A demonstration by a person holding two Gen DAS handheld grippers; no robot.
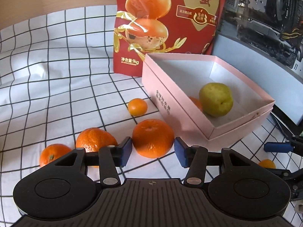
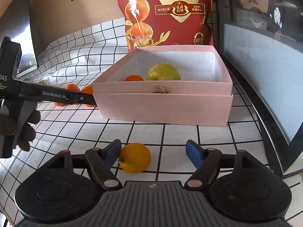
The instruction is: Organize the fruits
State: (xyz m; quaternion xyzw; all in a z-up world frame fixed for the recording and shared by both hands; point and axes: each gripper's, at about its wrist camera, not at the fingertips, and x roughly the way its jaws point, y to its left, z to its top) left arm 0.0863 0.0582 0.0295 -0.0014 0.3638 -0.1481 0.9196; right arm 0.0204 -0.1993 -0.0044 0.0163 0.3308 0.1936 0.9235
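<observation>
My left gripper [image 1: 153, 152] has its blue pads touching both sides of a large mandarin [image 1: 153, 138] that rests on the checked cloth. Two more mandarins [image 1: 95, 139] [image 1: 53, 154] lie to its left, and a small one [image 1: 137, 106] lies further off. The pink box [image 1: 180, 55] holds a yellow-green fruit [image 1: 215, 99] and a small orange one [image 1: 196, 102]. My right gripper [image 2: 153, 154] stands open in front of the box [image 2: 161, 106]. A small yellow-orange fruit [image 2: 135, 159] lies by its left pad, well apart from the right pad.
A tall red snack bag [image 1: 164, 19] stands behind the box. Computer hardware [image 1: 265, 9] and a dark panel [image 2: 265, 75] border the right side. A gloved hand [image 2: 26, 132] holds the left gripper's black arm [image 2: 47, 94]. The cloth [image 1: 56, 66] wrinkles at the left.
</observation>
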